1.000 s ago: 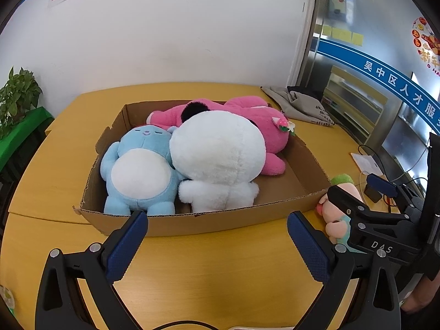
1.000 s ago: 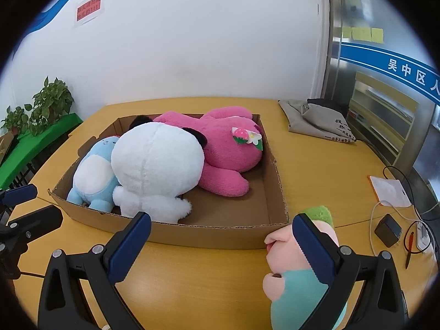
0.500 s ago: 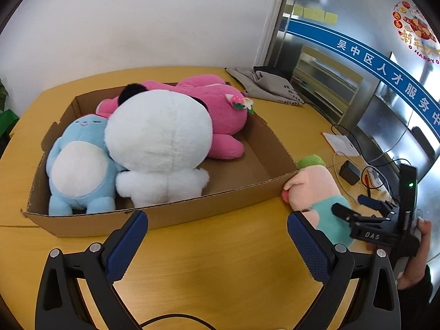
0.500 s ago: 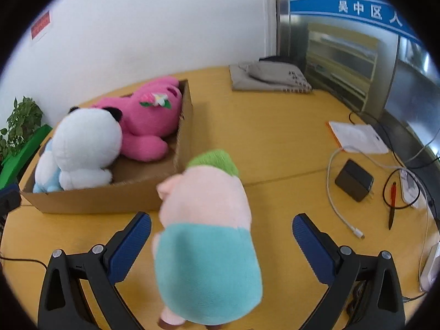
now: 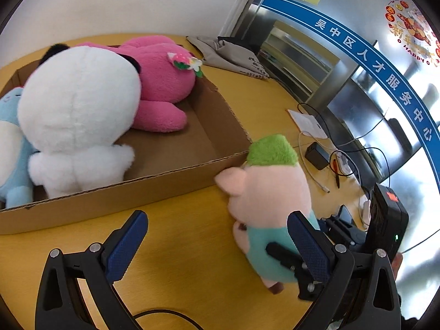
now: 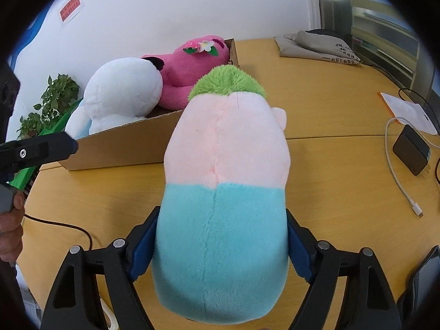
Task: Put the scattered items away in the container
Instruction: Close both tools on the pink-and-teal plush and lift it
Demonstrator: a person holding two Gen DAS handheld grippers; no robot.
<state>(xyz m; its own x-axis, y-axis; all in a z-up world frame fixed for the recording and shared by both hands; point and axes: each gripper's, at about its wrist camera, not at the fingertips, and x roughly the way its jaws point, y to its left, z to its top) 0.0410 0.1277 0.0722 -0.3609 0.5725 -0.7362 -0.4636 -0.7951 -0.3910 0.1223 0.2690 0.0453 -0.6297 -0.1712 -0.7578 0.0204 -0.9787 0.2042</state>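
a: starting with the bench (image 5: 192, 247), the box (image 5: 165, 181) sits on it with three plushies already in: the panda (image 5: 79, 110), the pink one (image 5: 162, 82) and the blue one (image 5: 11, 148) at the edge. the pig (image 6: 222, 192) is outside, standing on the bench just by the box's near corner.

b: our right claw (image 6: 220, 250) has it. the jaws have just been closing, and in the right view both pads are against the teal belly. our left claw (image 5: 217, 244) is wide open with nothing between the jaws, over bare bench beside the pig.

a: what could go wrong, we think, is the grip. it's low on a soft, rounded body, so the plush may squash and slide out on the lift, or the heavy head may tip it forward. the box wall is also close: a low carry could catch the rim and shove the box.

b: and the free floor in the box is only the right part, so a poor drop may leave the pig on the rim.

a: hidden bits: the pig's face and feet, most of the blue one, and the right pads behind the plush. the cables (image 5: 343, 162) by the charger (image 5: 316, 155) lie near too.
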